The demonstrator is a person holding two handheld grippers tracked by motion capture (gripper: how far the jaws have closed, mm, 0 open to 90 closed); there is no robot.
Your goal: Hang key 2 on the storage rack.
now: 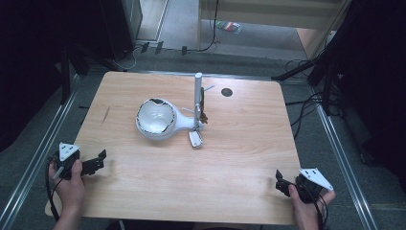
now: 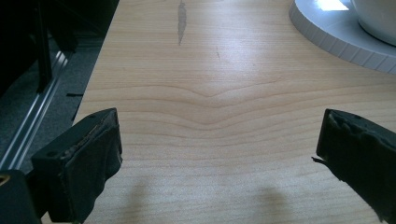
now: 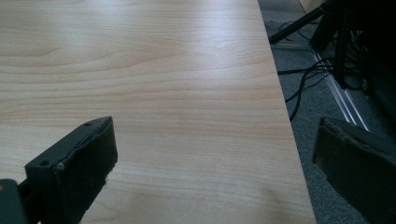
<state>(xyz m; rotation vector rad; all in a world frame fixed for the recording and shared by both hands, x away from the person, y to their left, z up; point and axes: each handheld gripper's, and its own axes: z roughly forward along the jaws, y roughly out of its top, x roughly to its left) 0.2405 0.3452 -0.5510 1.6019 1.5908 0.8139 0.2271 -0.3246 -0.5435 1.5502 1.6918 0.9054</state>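
A white desk lamp (image 1: 167, 120) lies near the middle of the wooden table (image 1: 239, 158), its round head turned toward the person and its thin white arm (image 1: 197, 96) rising behind it. A small white plug (image 1: 195, 139) rests just beside the lamp's neck, and a dark round hole (image 1: 226, 92) sits in the tabletop beyond. The left gripper (image 1: 98, 160) rests at the table's near left edge, well apart from the lamp, its jaws spread wide over bare wood. The right gripper (image 1: 282, 184) sits at the near right corner, jaws also wide apart, holding nothing. Nothing stands between either gripper and the lamp. Cables (image 1: 306, 103) trail over the grey floor to the right.
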